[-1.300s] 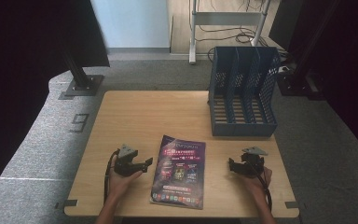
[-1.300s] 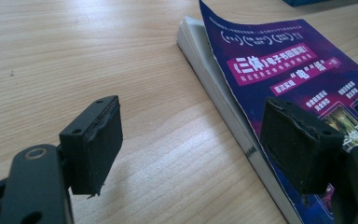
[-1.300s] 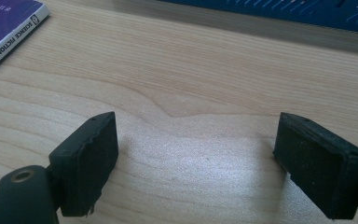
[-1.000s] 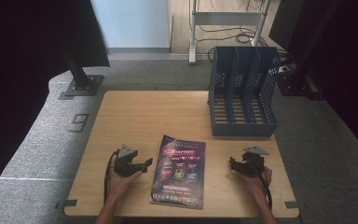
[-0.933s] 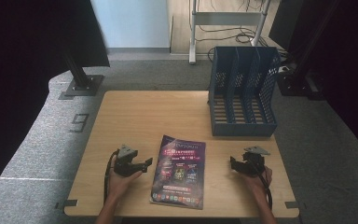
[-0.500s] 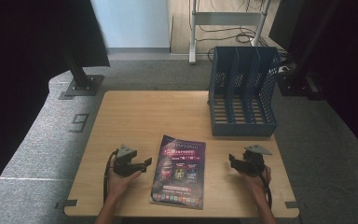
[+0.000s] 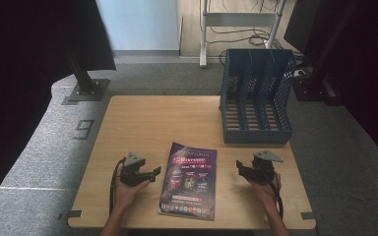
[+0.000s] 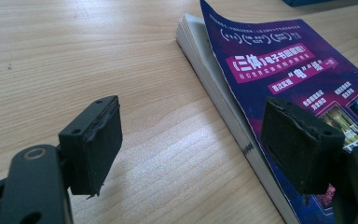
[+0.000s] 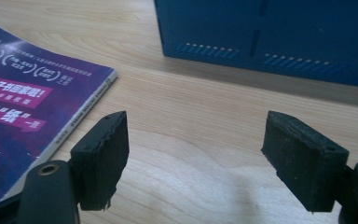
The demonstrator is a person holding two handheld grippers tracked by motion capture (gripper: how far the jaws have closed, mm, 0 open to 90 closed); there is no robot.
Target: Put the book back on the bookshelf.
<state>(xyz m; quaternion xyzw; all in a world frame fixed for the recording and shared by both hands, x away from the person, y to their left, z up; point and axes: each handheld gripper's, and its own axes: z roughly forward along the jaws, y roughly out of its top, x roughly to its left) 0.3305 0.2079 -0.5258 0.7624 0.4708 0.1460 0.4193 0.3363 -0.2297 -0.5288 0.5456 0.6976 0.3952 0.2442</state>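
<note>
A purple-covered magazine [image 7: 189, 178] lies flat near the front middle of the wooden table [image 7: 162, 123]. My left gripper [image 7: 153, 173] rests just left of it, open, its jaws pointing at the magazine's page edge [image 8: 214, 88]; nothing sits between them. My right gripper [image 7: 239, 167] is open to the right of the magazine [image 9: 23, 93], facing its spine, with bare wood between the jaws. A blue file rack [image 7: 256, 96] stands upright at the back right, its base [image 9: 270, 37] close ahead in the right gripper view.
The rack has three open slots facing the person. Grey carpet surrounds the table, with a black stand foot [image 7: 86, 88] at the back left and a metal frame with cables [image 7: 236, 19] behind.
Both grippers have stayed nearly still; the right one has shifted very slightly. The magazine and rack have not moved.
</note>
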